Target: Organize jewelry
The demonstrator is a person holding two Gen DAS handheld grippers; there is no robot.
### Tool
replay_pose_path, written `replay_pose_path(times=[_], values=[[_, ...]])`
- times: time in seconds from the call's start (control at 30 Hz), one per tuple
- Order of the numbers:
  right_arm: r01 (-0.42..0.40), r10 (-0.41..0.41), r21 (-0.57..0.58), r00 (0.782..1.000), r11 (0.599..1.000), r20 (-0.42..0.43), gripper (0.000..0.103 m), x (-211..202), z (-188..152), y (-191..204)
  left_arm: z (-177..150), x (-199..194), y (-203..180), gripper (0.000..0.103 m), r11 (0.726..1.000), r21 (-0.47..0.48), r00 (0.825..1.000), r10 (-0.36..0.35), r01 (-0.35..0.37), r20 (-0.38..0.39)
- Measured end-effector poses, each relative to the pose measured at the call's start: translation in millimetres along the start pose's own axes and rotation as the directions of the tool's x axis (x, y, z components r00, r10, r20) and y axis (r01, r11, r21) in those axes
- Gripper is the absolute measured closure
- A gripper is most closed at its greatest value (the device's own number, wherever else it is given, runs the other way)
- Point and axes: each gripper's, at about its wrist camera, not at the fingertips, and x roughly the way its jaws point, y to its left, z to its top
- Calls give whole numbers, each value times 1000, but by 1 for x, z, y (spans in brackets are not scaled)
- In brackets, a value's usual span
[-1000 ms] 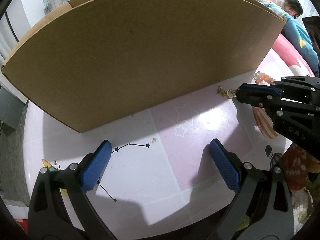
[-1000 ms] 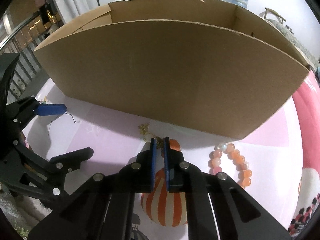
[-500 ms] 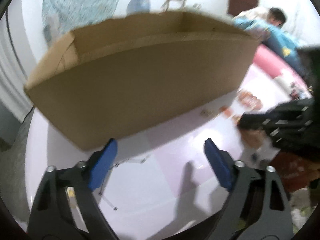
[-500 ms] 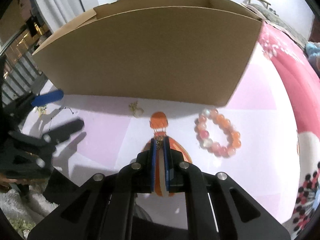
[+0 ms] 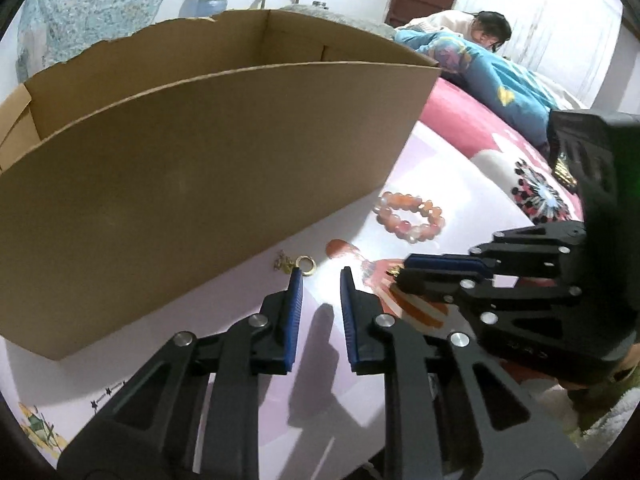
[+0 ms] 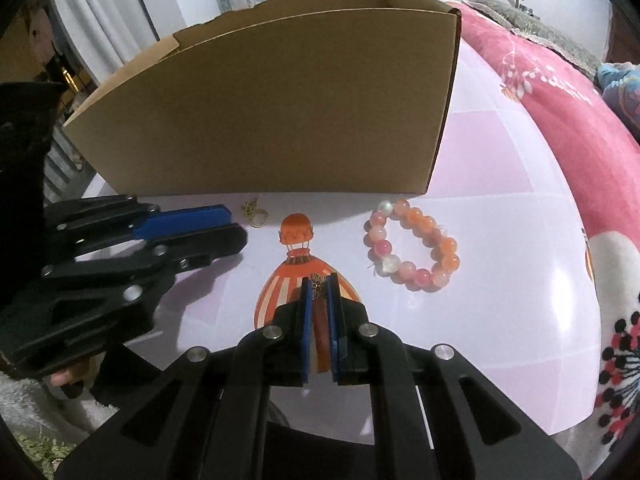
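A small gold ring with a charm (image 5: 306, 265) lies on the table by the cardboard box (image 5: 200, 176); it also shows in the right wrist view (image 6: 256, 216). My left gripper (image 5: 320, 274) hovers just short of it, jaws narrowly open and empty. My right gripper (image 6: 319, 280) is shut on a small gold butterfly charm (image 6: 319, 285) held above the orange balloon print. A pink and orange bead bracelet (image 6: 412, 250) lies to its right; it also shows in the left wrist view (image 5: 408, 218).
The open cardboard box (image 6: 280, 112) stands along the back of the pink-and-white printed tablecloth (image 6: 500, 184). A pink blanket (image 6: 540, 64) and a person lying down (image 5: 480, 36) are behind to the right.
My left gripper swung right toward the gold ring and narrowed its jaws. My right gripper pulled back from the box with the butterfly charm pinched in it.
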Motion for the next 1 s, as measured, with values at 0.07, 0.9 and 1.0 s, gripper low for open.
replay_pose_path(times=[0.07, 0.9, 1.0], values=[[-11, 11, 2, 1000, 1000, 3, 96, 1, 1, -1, 2, 5, 1, 85, 1000, -1, 1000, 6, -6, -3], [-39, 38, 21, 999, 999, 10, 95, -2, -2, -14, 9, 23, -19, 87, 976, 190, 993, 116, -111, -20], [-38, 38, 21, 999, 999, 10, 95, -2, -2, -14, 9, 22, -20, 93, 974, 194, 993, 121, -115, -17]])
